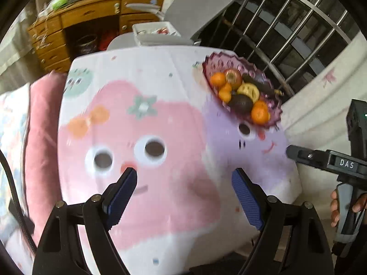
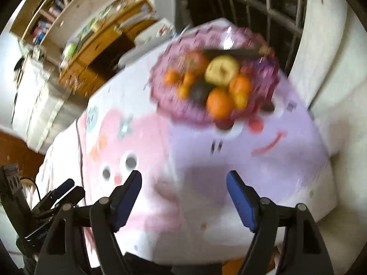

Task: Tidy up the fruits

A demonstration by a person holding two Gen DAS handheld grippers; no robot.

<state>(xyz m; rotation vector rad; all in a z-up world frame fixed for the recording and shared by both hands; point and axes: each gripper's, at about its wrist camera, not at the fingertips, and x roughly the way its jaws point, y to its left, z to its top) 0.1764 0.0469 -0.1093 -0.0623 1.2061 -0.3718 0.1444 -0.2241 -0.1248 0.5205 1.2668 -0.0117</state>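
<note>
A purple glass fruit bowl [image 1: 218, 61] stands at the far right of a table under a cartoon-print cloth [image 1: 160, 126]. It holds oranges [image 1: 218, 79], a red apple [image 1: 232, 78], a yellow fruit [image 1: 248, 91], a dark avocado [image 1: 240, 103] and a long dark fruit [image 1: 259, 83]. My left gripper [image 1: 184, 174] hovers open over the pink part of the cloth, well short of the bowl, with nothing between its blue pads. My right gripper [image 2: 184, 175] is open and empty too, over the lilac part, and the bowl [image 2: 165, 105] with its oranges [image 2: 219, 105] lies ahead of it, blurred.
A grey chair [image 1: 201, 6] and a white tray [image 1: 156, 28] stand behind the table, with a wooden desk [image 1: 91, 16] beyond. Metal railing [image 1: 286, 34] runs at the back right. A pink cushion [image 1: 39, 137] lies left of the table. A hand [image 1: 335, 206] holds the right gripper's handle.
</note>
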